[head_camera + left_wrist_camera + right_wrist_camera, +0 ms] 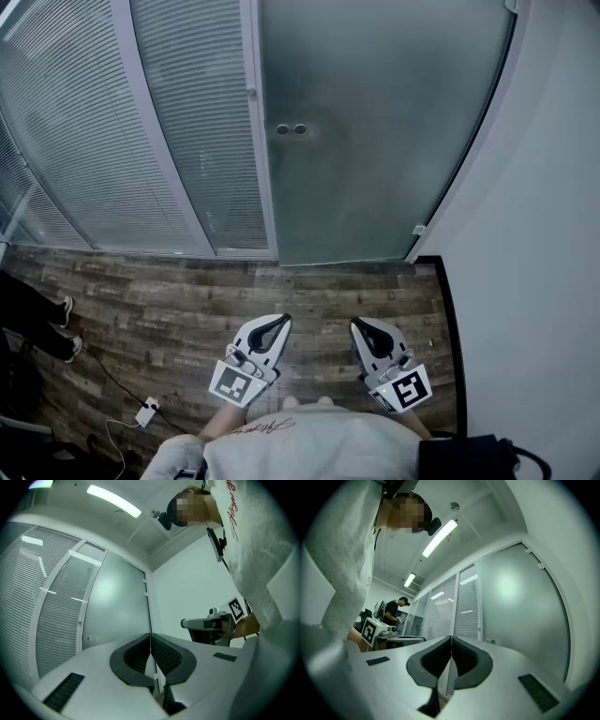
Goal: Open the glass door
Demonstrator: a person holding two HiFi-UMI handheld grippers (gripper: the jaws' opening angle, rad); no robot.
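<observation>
Nearest entry: light shirt (300, 441), my own, along the bottom edge of the head view.

Left gripper (278, 322): white, marker cube at its rear, held low just ahead of the shirt. Jaws pressed together, nothing between them.

Right gripper (359, 325): same build, beside the left one with a gap between the two. Jaws likewise together and empty.

Wood-plank floor (169, 300): under both grippers, running up to the door.

Glass door (375, 141): frosted, straight ahead, standing closed in its frame and well apart from both grippers. Two small round fittings (291, 129) sit near its left edge.

Blinds (103, 141): horizontal slats behind glazed panels, left of the door.

White wall (544, 244): plain, right of the door.

White adaptor (147, 411): on the floor at lower left, on a thin cable.

Shoes (67, 307): a bystander's, at the far left edge.
</observation>
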